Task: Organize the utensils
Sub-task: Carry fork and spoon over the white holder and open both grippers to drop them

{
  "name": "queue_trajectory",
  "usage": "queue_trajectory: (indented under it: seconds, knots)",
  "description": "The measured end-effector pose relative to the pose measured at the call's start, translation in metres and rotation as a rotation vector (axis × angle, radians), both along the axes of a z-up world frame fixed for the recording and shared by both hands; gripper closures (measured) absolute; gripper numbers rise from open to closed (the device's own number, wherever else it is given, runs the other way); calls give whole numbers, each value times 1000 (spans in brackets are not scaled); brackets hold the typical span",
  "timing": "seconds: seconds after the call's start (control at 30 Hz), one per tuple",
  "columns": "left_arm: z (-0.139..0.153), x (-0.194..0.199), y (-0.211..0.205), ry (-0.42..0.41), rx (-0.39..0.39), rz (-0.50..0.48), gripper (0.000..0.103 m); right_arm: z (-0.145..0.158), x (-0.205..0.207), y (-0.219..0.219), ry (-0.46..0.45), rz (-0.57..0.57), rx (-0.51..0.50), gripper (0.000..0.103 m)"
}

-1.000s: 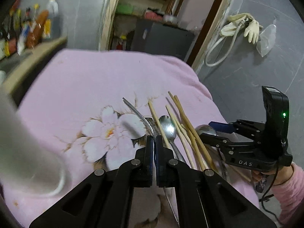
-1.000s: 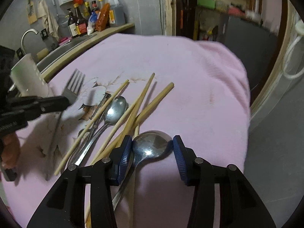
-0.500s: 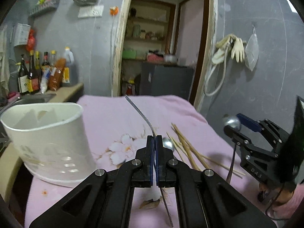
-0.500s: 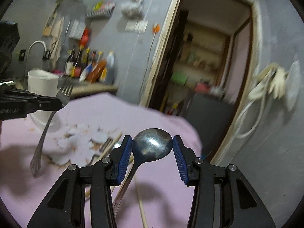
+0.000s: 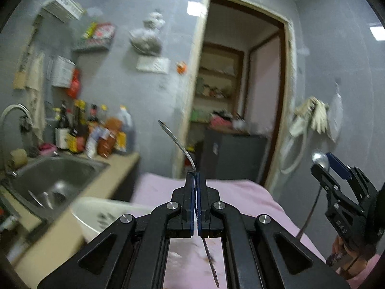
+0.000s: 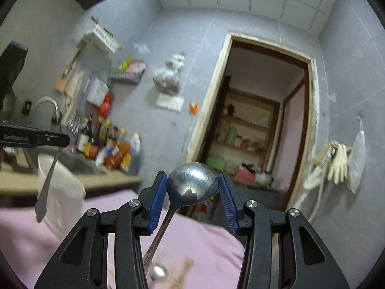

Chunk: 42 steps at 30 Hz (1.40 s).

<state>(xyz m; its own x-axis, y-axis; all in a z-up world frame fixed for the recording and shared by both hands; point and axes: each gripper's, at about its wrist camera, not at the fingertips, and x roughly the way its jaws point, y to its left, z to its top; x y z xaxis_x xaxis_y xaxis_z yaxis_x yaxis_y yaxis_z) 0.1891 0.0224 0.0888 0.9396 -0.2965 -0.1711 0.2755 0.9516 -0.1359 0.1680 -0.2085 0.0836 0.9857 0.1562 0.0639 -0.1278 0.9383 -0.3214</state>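
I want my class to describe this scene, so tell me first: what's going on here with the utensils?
A person is sorting cutlery with a hand-held tool in each hand. The left tool is shut on a fork, which shows edge-on in its own view; the right tool's view shows its tines up and handle hanging down. The right tool grips a spoon by its bowl. Both are held above the pink cloth, near a white utensil holder beside the sink.

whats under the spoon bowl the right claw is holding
Under the spoon its handle hangs down over the pink cloth, with another spoon blurred there. The claw's arms hide the rest.
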Motion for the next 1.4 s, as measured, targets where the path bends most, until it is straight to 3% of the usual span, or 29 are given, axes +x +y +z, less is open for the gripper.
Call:
queue_trajectory:
  seconds: [0.2, 0.43, 0.7, 0.87, 0.97, 1.07, 1.3, 1.4]
  knots:
    - [28, 10, 60, -88, 26, 149, 103, 28, 22, 48, -45, 96, 72, 61]
    - [21, 42, 106, -100, 29, 244, 103, 35, 47, 103, -59, 167, 101, 61]
    - [-18, 72, 123, -32, -20, 276, 103, 2, 75, 142, -10, 162, 43, 61]
    - [-44, 78, 125, 35, -63, 300, 103, -26, 85, 153, 31, 152, -2, 61]
    - [-53, 74, 121, 38, -50, 299, 103, -40, 88, 153, 60, 155, -5, 61]
    - [-58, 74, 115, 48, -31, 290, 103, -48, 87, 154, 83, 161, -19, 61]
    - [-69, 76, 115, 120, -73, 232, 102, -61, 87, 152, 171, 181, -19, 61]
    - [-69, 73, 115, 134, -84, 229, 101, -61, 84, 149, 182, 186, -10, 54]
